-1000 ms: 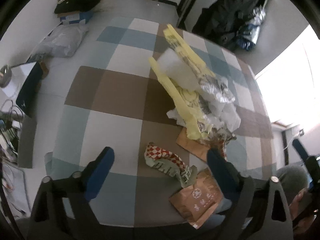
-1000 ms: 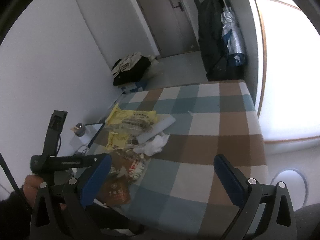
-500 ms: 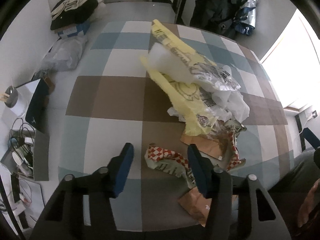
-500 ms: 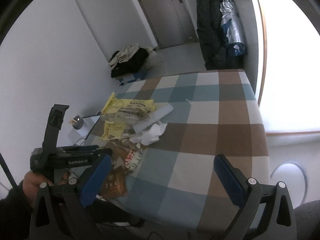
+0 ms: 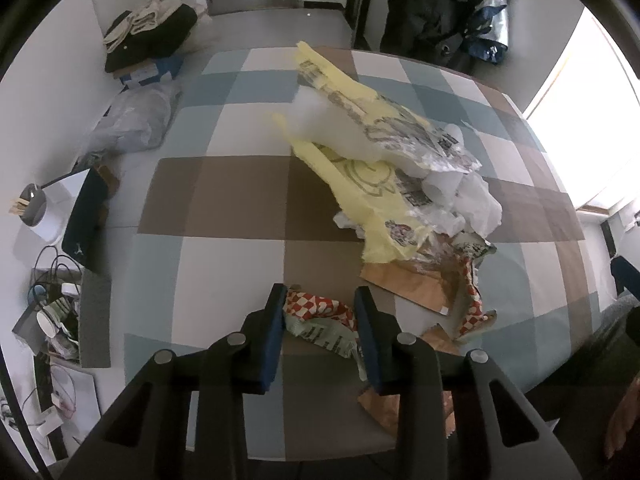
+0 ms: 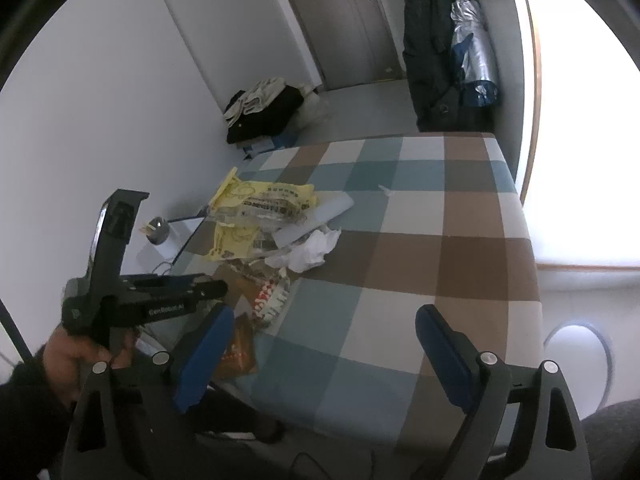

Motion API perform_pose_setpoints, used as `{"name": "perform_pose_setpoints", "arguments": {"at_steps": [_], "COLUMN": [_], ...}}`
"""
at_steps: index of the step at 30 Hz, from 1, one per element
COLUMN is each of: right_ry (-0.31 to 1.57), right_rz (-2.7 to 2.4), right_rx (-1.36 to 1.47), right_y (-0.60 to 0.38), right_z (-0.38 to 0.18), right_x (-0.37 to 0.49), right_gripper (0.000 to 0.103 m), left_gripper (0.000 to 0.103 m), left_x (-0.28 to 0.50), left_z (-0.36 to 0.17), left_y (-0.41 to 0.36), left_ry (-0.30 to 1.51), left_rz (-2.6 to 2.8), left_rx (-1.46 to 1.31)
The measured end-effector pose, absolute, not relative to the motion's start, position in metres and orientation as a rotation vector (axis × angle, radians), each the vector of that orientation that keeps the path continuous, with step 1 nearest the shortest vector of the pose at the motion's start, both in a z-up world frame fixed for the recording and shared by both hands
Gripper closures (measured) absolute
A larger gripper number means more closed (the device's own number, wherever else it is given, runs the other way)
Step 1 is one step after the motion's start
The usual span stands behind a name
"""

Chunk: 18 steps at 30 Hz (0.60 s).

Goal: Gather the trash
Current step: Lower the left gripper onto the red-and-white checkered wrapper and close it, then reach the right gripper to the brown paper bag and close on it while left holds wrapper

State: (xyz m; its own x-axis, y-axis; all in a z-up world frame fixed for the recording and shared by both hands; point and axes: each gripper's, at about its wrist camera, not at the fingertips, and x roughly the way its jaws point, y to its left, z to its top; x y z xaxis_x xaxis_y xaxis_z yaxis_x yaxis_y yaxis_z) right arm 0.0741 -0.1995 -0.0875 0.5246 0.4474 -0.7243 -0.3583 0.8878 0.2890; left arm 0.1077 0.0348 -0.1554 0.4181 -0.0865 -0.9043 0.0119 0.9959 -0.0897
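Left wrist view: red-checked wrapper, crumpled, lies at the near edge of the checked tabletop, between the blue pads of the left gripper; jaws closing, both pads at the paper's sides. Just beyond: brown paper bag, yellow plastic bags, white tissue in one heap. Right gripper spread wide, jaws closing, nothing between them, above the table's near corner. Hand grips the left tool.
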Motion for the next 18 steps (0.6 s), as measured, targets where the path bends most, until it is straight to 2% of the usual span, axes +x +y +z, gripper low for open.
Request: {"name": "perform_pose_setpoints", "arguments": {"at_steps": [18], "right_ry": [0.919], "right_rz": [0.443], "right_rx": [0.158], "right_y": [-0.211], "right_z": [-0.092], "right_x": [0.074], "right_gripper": [0.010], "left_gripper": [0.076], "left_x": [0.108], "left_z": [-0.149], "left_y": [0.075], "left_ry": [1.114], "left_rz": [-0.060], "left_rx": [-0.399]}}
